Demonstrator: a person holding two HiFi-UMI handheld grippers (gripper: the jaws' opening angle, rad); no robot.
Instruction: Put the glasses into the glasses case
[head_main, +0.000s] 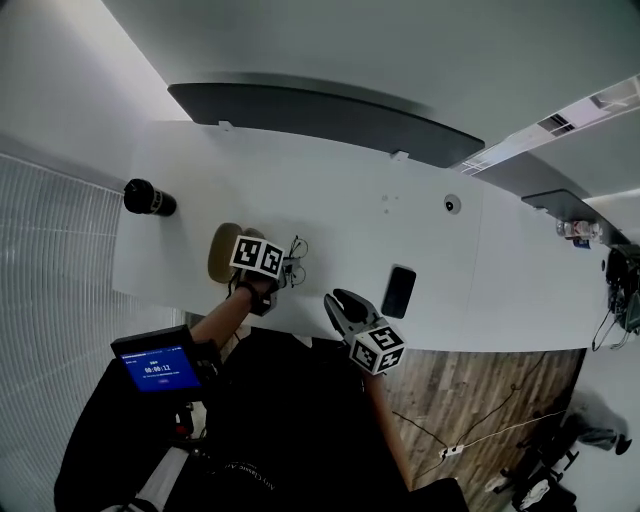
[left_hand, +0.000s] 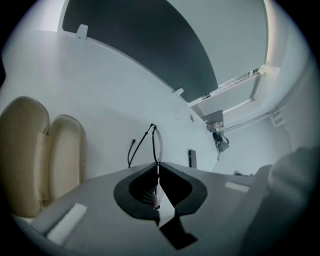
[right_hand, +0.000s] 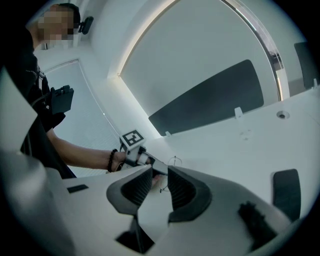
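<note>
Thin wire-framed glasses (left_hand: 157, 142) hang lifted off the white table, one lens edge-on between the jaws of my left gripper (left_hand: 157, 165), which is shut on it. The temple arms trail down to the left. The head view shows the left gripper (head_main: 288, 265) near the table's front edge, with the glasses (head_main: 298, 246) at its tip. The beige glasses case (head_main: 222, 250) lies open just left of it; in the left gripper view the case (left_hand: 42, 155) shows two padded halves. My right gripper (head_main: 335, 298) hovers to the right, open, with nothing between its jaws (right_hand: 160, 170). It faces the glasses (right_hand: 175, 161).
A black phone (head_main: 398, 290) lies flat on the table (head_main: 350, 190) right of the right gripper. A black cylinder (head_main: 150, 198) lies at the table's left end. A dark curved panel (head_main: 300, 105) lines the far edge. A small blue screen (head_main: 155, 366) sits by the person's left arm.
</note>
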